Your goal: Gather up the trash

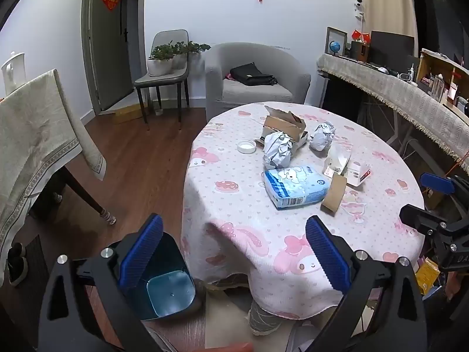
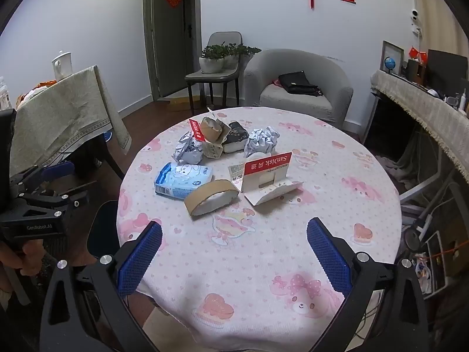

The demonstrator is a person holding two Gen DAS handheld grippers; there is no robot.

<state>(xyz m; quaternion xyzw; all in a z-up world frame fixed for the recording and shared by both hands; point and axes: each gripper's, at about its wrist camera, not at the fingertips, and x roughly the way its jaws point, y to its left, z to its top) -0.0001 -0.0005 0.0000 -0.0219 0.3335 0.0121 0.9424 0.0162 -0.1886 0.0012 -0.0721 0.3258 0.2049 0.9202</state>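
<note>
Here both the left gripper (image 1: 234, 252) and right gripper (image 2: 234, 252) are spread, holding nothing; mid-table, a red "SanDisk" card (image 2: 268, 162) stands on the round table (image 2: 366, 205).

Right gripper (image 2: 234, 252) hangs over the near edge of the round table (image 2: 337, 205), jaws spread wide, nothing between them. Ahead — a brown tape roll (image 2: 211, 201) lying beside the blue tissue pack (image 2: 183, 180), a red SanDisk card (image 2: 268, 173) propped just right of them. Two crumpled paper balls (image 2: 189, 148) (image 2: 261, 141) flank the torn cartons — left gripper (image 2: 58, 182) waits off the table's left side.
</note>
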